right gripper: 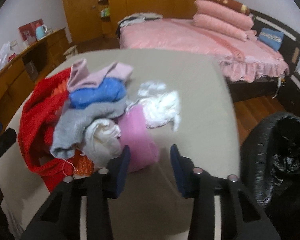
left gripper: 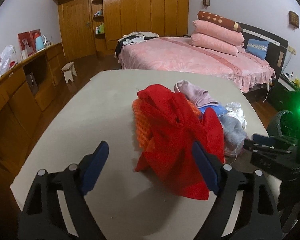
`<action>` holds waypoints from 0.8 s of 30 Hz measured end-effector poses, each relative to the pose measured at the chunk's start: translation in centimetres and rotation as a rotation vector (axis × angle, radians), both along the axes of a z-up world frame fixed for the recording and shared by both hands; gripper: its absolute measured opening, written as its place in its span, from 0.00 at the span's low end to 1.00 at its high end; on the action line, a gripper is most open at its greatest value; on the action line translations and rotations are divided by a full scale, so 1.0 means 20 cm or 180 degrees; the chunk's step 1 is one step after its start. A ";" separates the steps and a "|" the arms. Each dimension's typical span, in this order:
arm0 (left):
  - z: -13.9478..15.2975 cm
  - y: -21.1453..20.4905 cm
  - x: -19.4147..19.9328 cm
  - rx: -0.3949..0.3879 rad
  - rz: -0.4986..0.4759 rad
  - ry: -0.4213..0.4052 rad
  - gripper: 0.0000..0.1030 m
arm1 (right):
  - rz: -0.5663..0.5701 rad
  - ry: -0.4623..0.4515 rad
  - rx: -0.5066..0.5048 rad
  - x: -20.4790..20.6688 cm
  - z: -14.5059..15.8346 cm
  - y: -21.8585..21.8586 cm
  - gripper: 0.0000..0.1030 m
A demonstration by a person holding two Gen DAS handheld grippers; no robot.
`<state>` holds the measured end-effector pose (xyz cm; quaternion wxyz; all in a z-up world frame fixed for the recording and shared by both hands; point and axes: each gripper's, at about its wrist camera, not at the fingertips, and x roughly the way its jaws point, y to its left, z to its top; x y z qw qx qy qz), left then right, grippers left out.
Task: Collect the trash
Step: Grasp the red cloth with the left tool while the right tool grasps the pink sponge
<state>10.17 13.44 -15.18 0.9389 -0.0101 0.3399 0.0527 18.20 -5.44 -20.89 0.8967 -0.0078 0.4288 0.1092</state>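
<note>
A heap of soft scraps is piled on the beige table [left gripper: 74,124], presumably gathered there so that it can be cleared piece by piece into the bin lined with a black bag [right gripper: 284,152], which is set just off the table's right edge, within easy reach.

Relative to the table: the red cloth [left gripper: 170,132] is draped over the heap on its near left side. Behind and beside it, one orange knit piece [left gripper: 143,124], one pale pink garment [right gripper: 98,74], one blue piece [right gripper: 98,95], one grey fleece piece [right gripper: 84,120], one cream bundle [right gripper: 104,138], one mauve piece [right gripper: 138,140] and one crumpled white wad [right gripper: 162,106] can be counted; more may be hidden beneath.

The left gripper [left gripper: 150,166] is held low over the table's near edge with its two fingers wide apart, the red cloth's near end lying partly between them but not pinched.

The right gripper [right gripper: 149,168] is held over bare tabletop beside the mauve piece, fingers partway apart, nothing clamped, probably lined up for that piece.

Two grippers and one bin are counted.
</note>
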 end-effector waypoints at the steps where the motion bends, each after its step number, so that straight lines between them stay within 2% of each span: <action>1: 0.00 0.00 0.00 0.0003 -0.0016 0.0002 0.80 | 0.0061 0.0051 0.0008 0.01 -0.02 0.01 0.25; 6: -0.02 -0.03 0.01 0.0058 -0.0083 0.0005 0.79 | 0.0106 0.0026 0.0131 -0.03 -0.02 -0.01 0.14; 15: 0.01 -0.13 -0.01 0.0054 -0.0179 -0.0037 0.70 | 0.0072 -0.0156 0.0245 -0.18 0.15 -0.08 0.14; 18: 0.02 -0.17 -0.02 0.0041 -0.0236 -0.0045 0.65 | 0.0020 -0.0236 0.0177 -0.23 0.20 -0.11 0.14; 24: 0.00 -0.23 -0.01 -0.0003 -0.0317 -0.0011 0.47 | -0.0112 -0.0298 0.0203 -0.28 0.26 -0.21 0.14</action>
